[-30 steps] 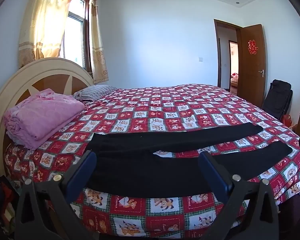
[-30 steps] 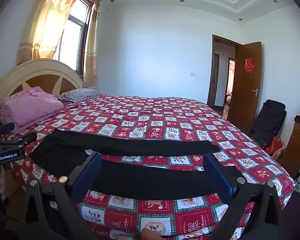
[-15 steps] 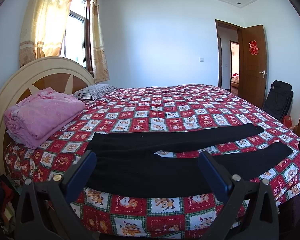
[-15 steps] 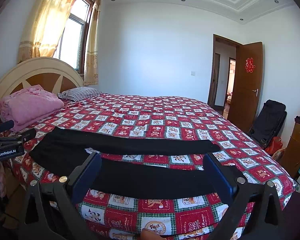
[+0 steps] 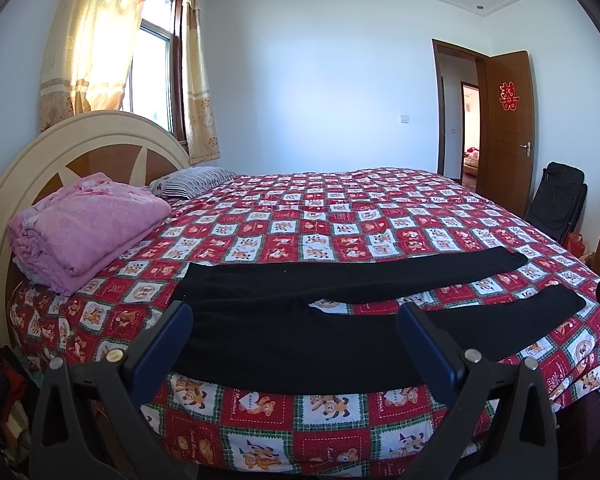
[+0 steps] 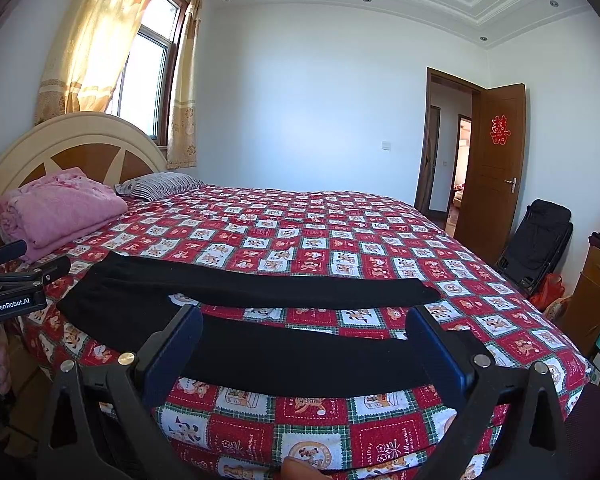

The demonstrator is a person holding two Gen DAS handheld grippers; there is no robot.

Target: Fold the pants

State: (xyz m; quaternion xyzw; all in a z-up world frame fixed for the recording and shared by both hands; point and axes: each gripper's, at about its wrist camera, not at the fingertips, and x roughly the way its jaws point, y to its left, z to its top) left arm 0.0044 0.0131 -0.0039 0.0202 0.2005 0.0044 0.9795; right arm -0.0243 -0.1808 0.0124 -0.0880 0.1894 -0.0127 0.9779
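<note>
Black pants (image 5: 300,344) spread flat across the near edge of the bed (image 5: 340,224), on the red-and-white patchwork bedspread (image 6: 300,240): waist toward 9 o'clock, both legs running out toward 3 o'clock, split apart with a strip of bedspread showing between them. Left gripper (image 5: 294,340) poised just short of the bed edge, fingers (image 5: 162,350) spread wide, nothing between them; framed through the gap, the waist and upper part of the nearer leg. Right gripper (image 6: 304,344) likewise gaping wide and empty, fingers (image 6: 172,354) bracketing the nearer leg at 6 o'clock, no contact with the cloth visible. In the right wrist view, at 9 o'clock, the other tool's black body with white lettering. At the bottom edge of that view, a fingertip (image 6: 300,472) of the person. Folded pink blanket (image 5: 84,228) at 9 to 10 o'clock against the headboard (image 5: 80,140), striped pillow (image 5: 192,184) just beyond it, well apart from the pants. Open brown door (image 5: 508,128) at 2 o'clock, black folded chair (image 5: 556,200) at 3 o'clock. Against the frames of a second ago: almost nothing altered, pants lying as before, both tools equally wide, only a slight drift of each camera's framing.
</note>
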